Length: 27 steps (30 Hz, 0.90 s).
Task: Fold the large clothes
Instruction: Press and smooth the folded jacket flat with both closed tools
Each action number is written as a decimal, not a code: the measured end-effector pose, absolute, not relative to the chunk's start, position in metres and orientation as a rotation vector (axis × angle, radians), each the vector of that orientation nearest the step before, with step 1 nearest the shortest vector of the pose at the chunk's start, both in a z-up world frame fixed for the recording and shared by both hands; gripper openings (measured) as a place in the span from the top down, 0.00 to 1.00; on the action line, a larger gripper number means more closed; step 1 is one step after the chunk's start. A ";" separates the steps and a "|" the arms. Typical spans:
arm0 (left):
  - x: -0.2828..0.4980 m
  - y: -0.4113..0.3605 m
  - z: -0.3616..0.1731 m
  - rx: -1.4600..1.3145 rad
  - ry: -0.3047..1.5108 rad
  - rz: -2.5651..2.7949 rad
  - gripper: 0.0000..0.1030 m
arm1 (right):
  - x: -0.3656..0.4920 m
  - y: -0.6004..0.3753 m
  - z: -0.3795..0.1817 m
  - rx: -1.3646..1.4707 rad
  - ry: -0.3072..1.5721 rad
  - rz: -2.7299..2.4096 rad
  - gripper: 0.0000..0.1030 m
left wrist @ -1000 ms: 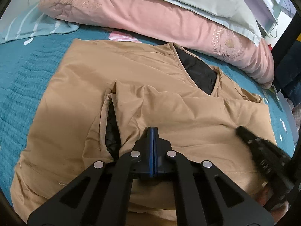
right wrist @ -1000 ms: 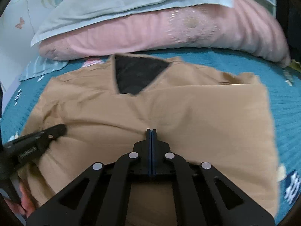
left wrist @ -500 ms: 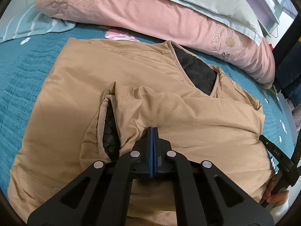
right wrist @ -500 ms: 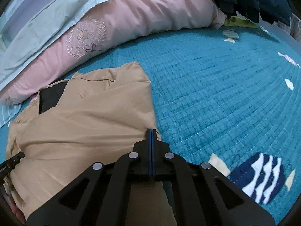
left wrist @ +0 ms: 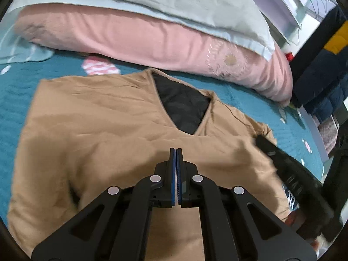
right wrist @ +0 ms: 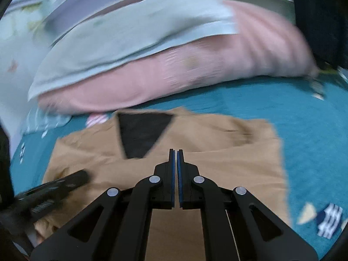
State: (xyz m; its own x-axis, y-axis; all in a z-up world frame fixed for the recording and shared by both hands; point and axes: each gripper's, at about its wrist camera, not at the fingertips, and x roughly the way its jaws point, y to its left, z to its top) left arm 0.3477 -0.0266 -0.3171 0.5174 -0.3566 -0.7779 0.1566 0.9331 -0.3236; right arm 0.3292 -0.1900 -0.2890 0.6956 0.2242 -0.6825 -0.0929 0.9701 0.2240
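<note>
A: What has changed?

B: The sleeve that bulged up under the left gripper (left wrist: 176, 152) half a second ago now lies flat across the tan jacket (left wrist: 104, 130); the right gripper (right wrist: 176, 153) has swung back from the bed (right wrist: 304, 117) to face it; I judge both sleeve folds done.

A: And the grippers?

B: Both are closed on nothing, pads nearly touching; the jacket spreads below each, its black lining (left wrist: 182, 106) at twelve o'clock.
</note>
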 end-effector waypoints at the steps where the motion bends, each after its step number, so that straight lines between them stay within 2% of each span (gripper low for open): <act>1: 0.351 -0.029 -0.323 -0.218 0.994 -0.309 0.97 | 0.331 -0.182 -0.294 0.160 0.797 0.198 0.98; 5: 0.359 -0.026 -0.347 -0.207 1.037 -0.289 0.97 | 0.339 -0.189 -0.322 0.108 0.855 0.141 0.99; 14: 0.354 0.024 -0.343 -0.167 1.005 -0.170 0.97 | 0.328 -0.292 -0.338 0.138 0.870 -0.054 1.00; 21: 0.331 0.037 -0.310 -0.217 0.961 -0.142 0.97 | 0.293 -0.299 -0.303 0.226 0.817 -0.105 0.98; 27: 0.299 0.005 -0.289 -0.236 0.930 -0.238 0.97 | 0.263 -0.231 -0.276 0.209 0.808 0.028 0.98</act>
